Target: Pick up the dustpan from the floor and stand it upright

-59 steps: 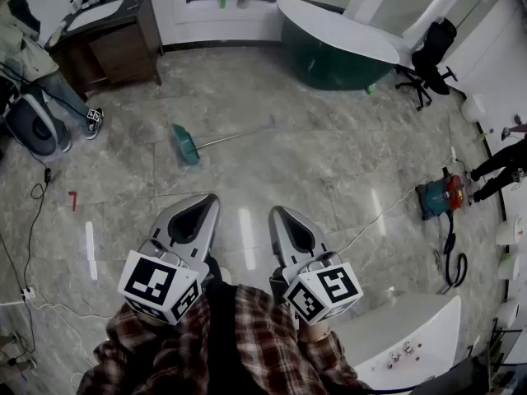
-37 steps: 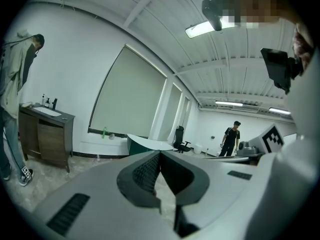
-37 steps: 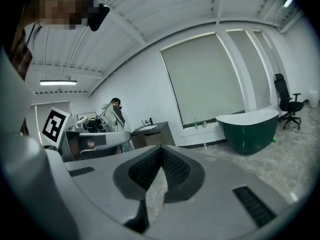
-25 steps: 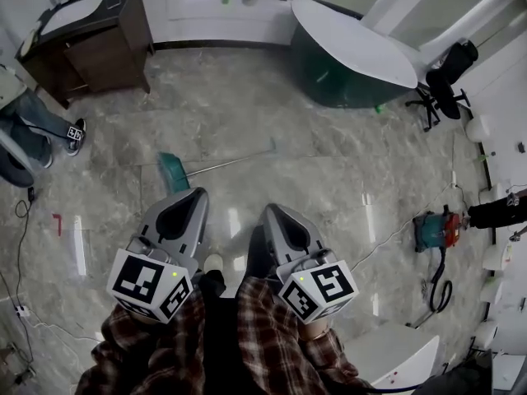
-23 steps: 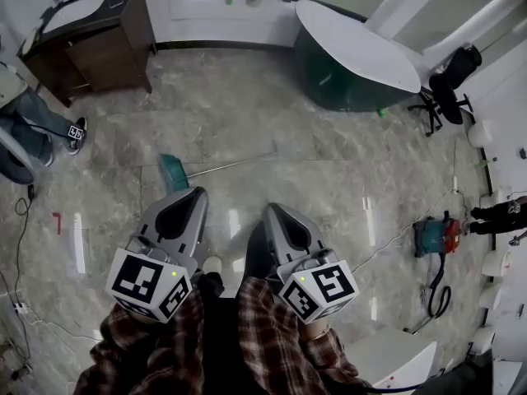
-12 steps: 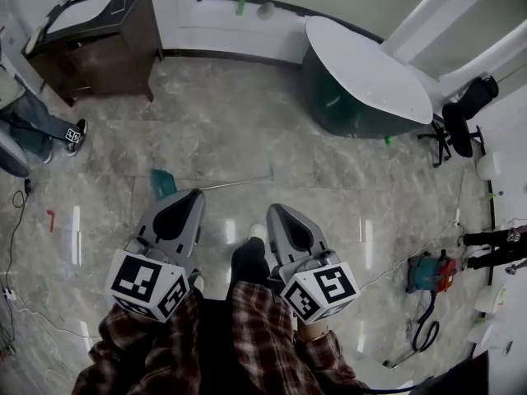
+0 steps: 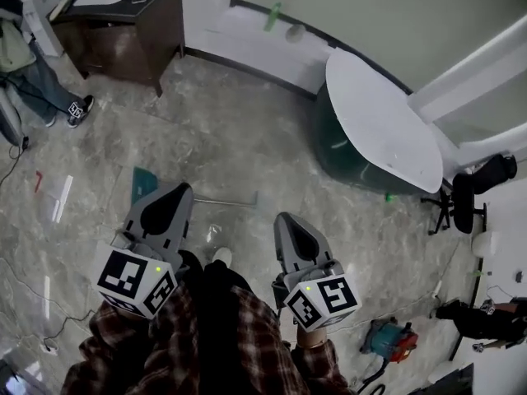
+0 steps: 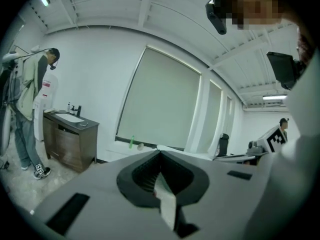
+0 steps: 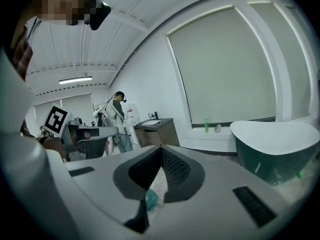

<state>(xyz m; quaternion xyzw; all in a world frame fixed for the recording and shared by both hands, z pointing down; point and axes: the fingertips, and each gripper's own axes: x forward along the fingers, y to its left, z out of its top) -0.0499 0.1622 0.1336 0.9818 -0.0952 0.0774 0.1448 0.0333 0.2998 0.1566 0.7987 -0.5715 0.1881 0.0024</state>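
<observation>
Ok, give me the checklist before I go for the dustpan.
1. Dustpan found: ok, lying on the floor, handle running to the right.
2. Left gripper ready to grab: not ok, jaws shut and empty.
3. Right gripper ready to grab: not ok, jaws shut and empty.
4. Grippers aimed at the dustpan: not ok, both gripper views look across the room, not down at it.
5. Bystander away from the dustpan: ok, standing by the cabinet.
</observation>
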